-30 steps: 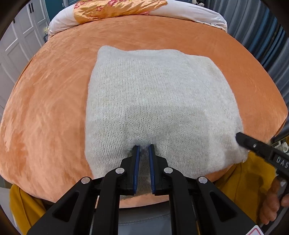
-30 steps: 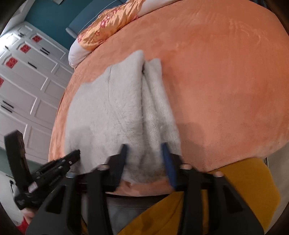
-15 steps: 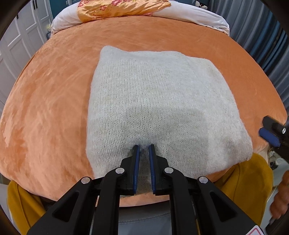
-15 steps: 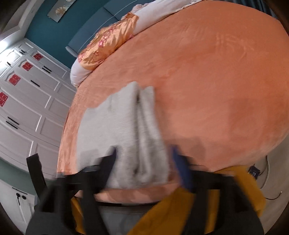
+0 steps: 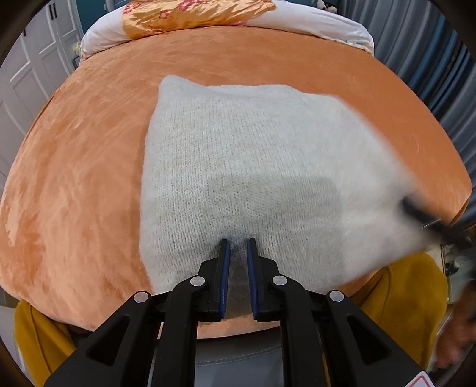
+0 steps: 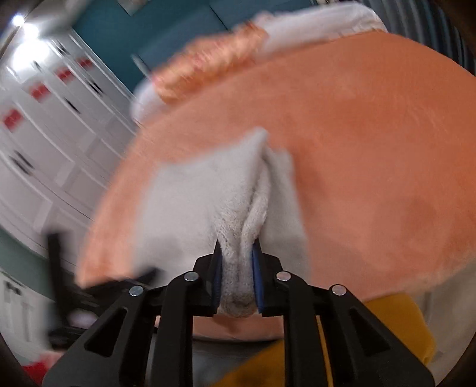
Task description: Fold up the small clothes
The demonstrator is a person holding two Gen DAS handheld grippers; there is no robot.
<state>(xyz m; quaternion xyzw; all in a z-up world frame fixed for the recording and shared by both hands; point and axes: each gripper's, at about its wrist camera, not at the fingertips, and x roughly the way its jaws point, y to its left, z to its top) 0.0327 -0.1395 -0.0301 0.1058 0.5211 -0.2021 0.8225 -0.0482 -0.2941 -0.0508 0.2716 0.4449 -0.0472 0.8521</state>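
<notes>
A folded pale grey knitted garment (image 5: 253, 166) lies on the orange bed cover (image 5: 74, 178). My left gripper (image 5: 237, 242) is shut on the garment's near edge, its fingers narrowly apart with the knit between them. My right gripper (image 6: 237, 247) is shut on the near right corner of the garment (image 6: 238, 208), which bunches in folds between its blue pads. The right gripper also shows blurred at the right of the left wrist view (image 5: 422, 212). The left gripper shows as a dark blur at the lower left of the right wrist view (image 6: 89, 285).
An orange floral pillow (image 5: 190, 13) and white bedding (image 5: 327, 26) lie at the bed's far end. White wardrobe doors (image 6: 44, 134) stand to the left, blue curtains (image 5: 446, 74) to the right. The person's yellow clothing (image 5: 401, 291) is at the near edge.
My right gripper has closed from wide open onto the garment's near right corner and bunched it up. My left gripper has kept its hold at the near edge.
</notes>
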